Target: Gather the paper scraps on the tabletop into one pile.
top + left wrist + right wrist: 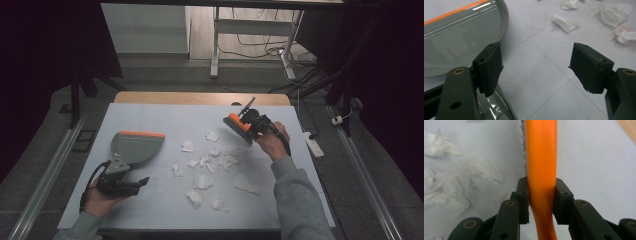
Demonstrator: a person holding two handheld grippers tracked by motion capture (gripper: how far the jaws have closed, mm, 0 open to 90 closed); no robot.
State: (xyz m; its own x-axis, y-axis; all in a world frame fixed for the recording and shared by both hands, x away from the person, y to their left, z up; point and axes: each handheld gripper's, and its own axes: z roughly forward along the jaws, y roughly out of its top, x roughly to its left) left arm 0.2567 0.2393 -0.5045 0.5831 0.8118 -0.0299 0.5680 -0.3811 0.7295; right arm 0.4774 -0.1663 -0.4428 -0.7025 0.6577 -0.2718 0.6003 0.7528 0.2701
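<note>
A: What does my right gripper (248, 125) hold?

B: Its jaws are clamped on the orange handle of the brush (541, 170) — in the right gripper view both pads press the handle's sides, and grey bristles show along its left edge. In the high view the brush hangs above the far right part of the white table (150, 120), just beyond the scattered paper scraps (210, 165).

A: And my left gripper (536, 67)?

B: Its jaws stand wide apart with bare table between them. The grey dustpan (134, 146), orange-edged, lies flat at the table's left; the left jaw sits beside its handle, but I cannot tell whether they touch.

A: The scraps?

B: Crumpled white pieces, spread mid-table between dustpan and brush — none inside the pan
</note>
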